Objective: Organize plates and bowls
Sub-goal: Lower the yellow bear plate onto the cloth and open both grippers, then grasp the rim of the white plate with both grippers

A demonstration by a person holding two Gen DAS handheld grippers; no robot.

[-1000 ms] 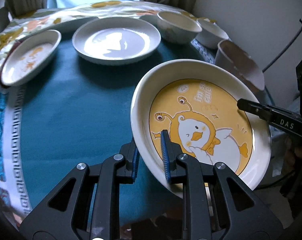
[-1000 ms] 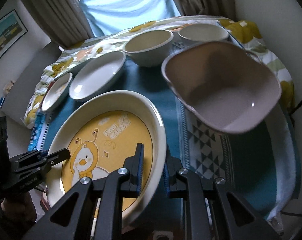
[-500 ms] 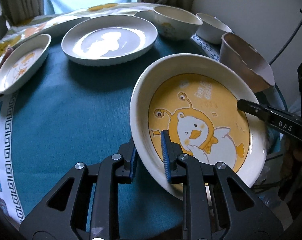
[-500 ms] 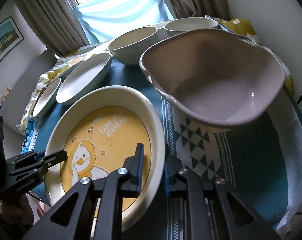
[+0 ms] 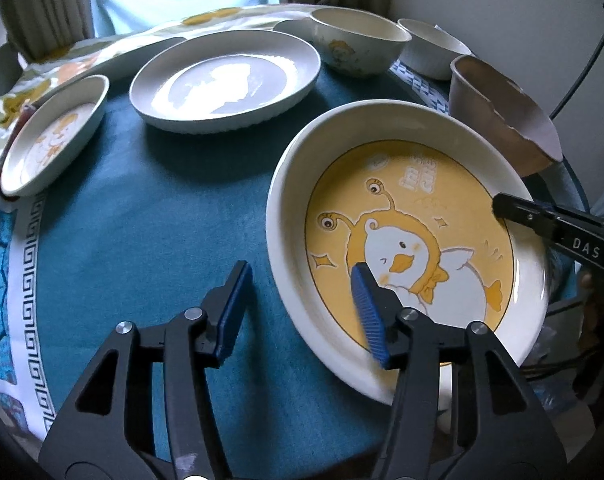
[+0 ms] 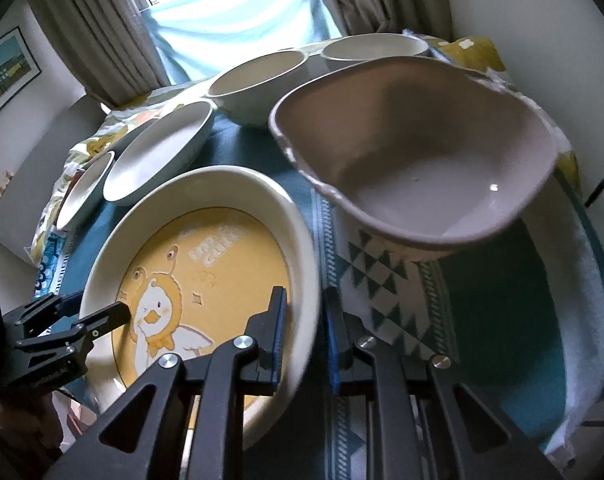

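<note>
A cream plate with a yellow duck picture (image 5: pixel 414 184) (image 6: pixel 206 248) lies low over the teal cloth (image 5: pixel 142 240) at the table's near right; whether it rests there I cannot tell. My left gripper (image 5: pixel 300 276) (image 6: pixel 98 306) straddles the plate's near-left rim. Its jaws are opening, the outer pad stands clear of the rim, and the inner one hovers over the duck. My right gripper (image 6: pixel 305 294) is shut on the opposite rim, one pad inside and one outside. In the left wrist view only one of its fingers (image 5: pixel 514 210) shows.
A taupe square bowl (image 6: pixel 422 160) (image 5: pixel 502 116) sits just beyond the plate. Behind stand a cream bowl (image 5: pixel 358 46), a small white bowl (image 5: pixel 434 54), a wide white plate (image 5: pixel 226 80) and a small duck dish (image 5: pixel 54 136). The table edge runs near my grippers.
My left gripper's jaws have spread off the plate rim they were clamping. The plate has sunk slightly toward the cloth, and the right gripper keeps its hold.
</note>
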